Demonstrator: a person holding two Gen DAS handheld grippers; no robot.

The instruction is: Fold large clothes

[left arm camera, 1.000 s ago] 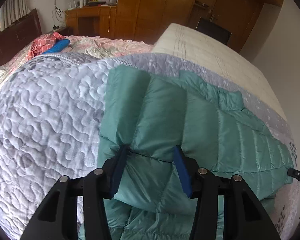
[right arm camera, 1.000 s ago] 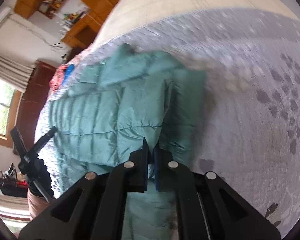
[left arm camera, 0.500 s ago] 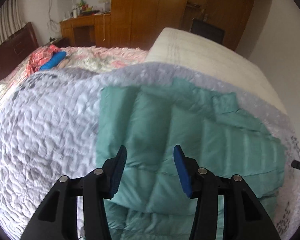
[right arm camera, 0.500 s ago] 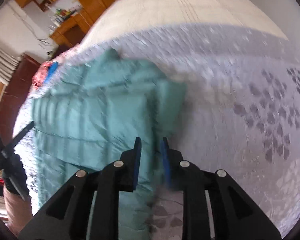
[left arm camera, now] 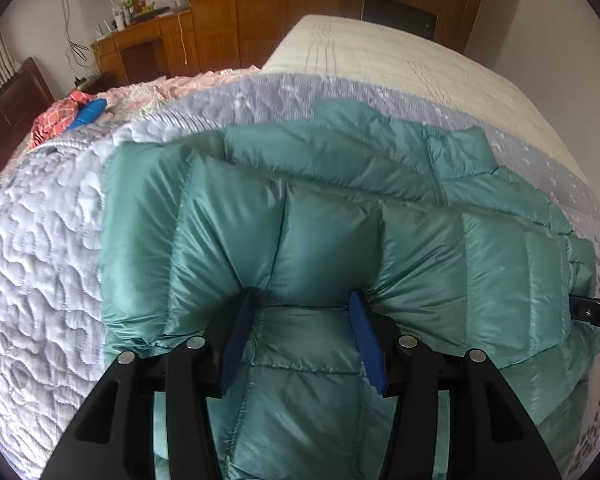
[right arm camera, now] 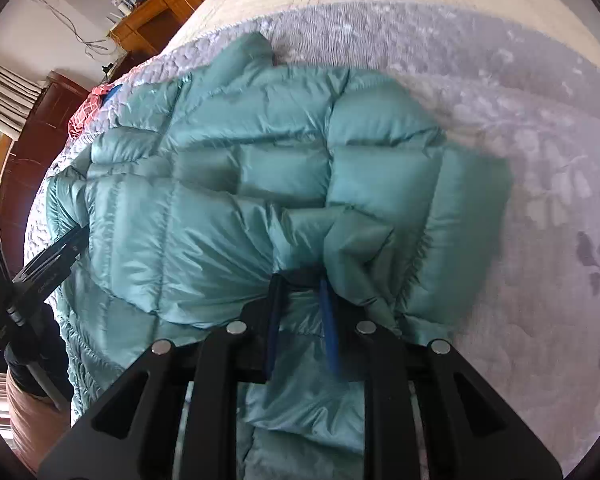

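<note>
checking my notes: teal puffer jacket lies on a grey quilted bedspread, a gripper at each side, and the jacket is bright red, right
Not quite: the colour is wrong. The puffer jacket is teal green, not red, as both wrist views show. The rest holds: it lies on the grey quilted bedspread, with the left gripper at one side and the right gripper at the other.

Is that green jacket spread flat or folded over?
Folded over: the jacket lies doubled on the quilt, an upper layer's edge resting across the lower one.
</note>
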